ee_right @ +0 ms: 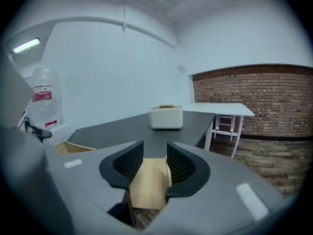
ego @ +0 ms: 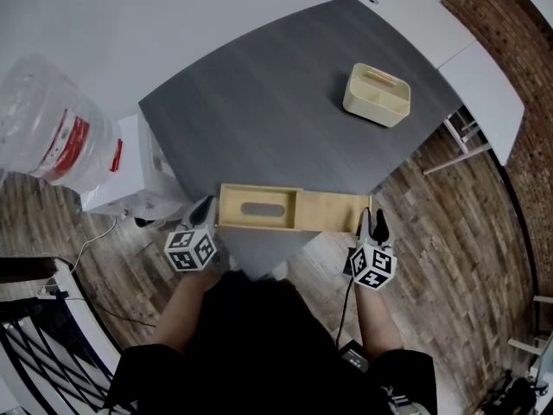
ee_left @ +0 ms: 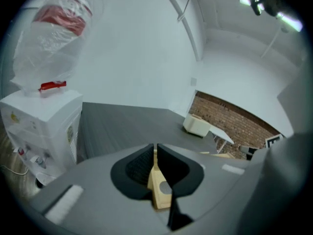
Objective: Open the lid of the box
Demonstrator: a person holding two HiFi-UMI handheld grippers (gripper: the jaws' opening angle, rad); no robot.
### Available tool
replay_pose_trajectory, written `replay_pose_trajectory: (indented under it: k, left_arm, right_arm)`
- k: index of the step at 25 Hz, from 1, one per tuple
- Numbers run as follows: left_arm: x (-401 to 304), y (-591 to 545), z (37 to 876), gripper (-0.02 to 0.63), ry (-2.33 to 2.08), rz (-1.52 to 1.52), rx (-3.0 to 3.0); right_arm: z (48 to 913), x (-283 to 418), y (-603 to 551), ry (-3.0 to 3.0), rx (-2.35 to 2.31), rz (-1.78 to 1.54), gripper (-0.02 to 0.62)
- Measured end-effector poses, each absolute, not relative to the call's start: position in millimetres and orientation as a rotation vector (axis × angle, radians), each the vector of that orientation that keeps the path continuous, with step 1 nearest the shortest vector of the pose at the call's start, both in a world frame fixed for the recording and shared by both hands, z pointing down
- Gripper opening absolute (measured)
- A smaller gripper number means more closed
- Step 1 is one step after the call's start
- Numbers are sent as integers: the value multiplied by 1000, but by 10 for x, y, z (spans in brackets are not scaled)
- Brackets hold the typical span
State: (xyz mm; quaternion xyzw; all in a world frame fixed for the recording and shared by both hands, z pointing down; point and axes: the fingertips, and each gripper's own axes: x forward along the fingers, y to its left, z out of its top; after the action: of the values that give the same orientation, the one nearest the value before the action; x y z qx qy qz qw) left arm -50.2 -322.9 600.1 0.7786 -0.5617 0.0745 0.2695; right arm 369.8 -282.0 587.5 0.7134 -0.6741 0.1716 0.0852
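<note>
Box: long, pale wood, lying crosswise in front of the person. Its left half carried a panel with an oval slot. The right half showed plain, slightly darker wood. Could not tell whether the lid was slid partway or fully seated.

Grey table: lay under and beyond the box, which sat over the table's near edge. Could not tell whether the box rested on it or was held clear.

Left gripper: at the box's left end. Its fingers were drawn almost together, pinching a thin upright wooden edge of the box. A grey oval mark showed on the wood just below the pads.

Right gripper: at the box's right end. Its fingers stood spread wide, with a flat tan wooden surface of the box lying in the gap between them. The pads showed no clamp on it.

Marker cubes: left cube and right cube sat just nearer the person than the box's two ends.

Cream caddy: well beyond the box, toward its right end, on the same table.

Water dispenser with a clear bottle: off past the box's left end.

White table: far beyond the box's right end.
</note>
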Motion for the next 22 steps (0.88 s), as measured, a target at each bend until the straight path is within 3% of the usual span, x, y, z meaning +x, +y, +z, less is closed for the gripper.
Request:
replay_pose_trajectory:
  k: [10,22]
  left_arm:
    - [-274,-2739,5314,15,-1222,-130,2447]
    - [-521,-1743,5037,0,-923,-165,2699]
  right_arm:
    - [5287,2627,-2274,-2452,1900,458,5]
    - [4982,1672,-1247,-2497,1827,377,2]
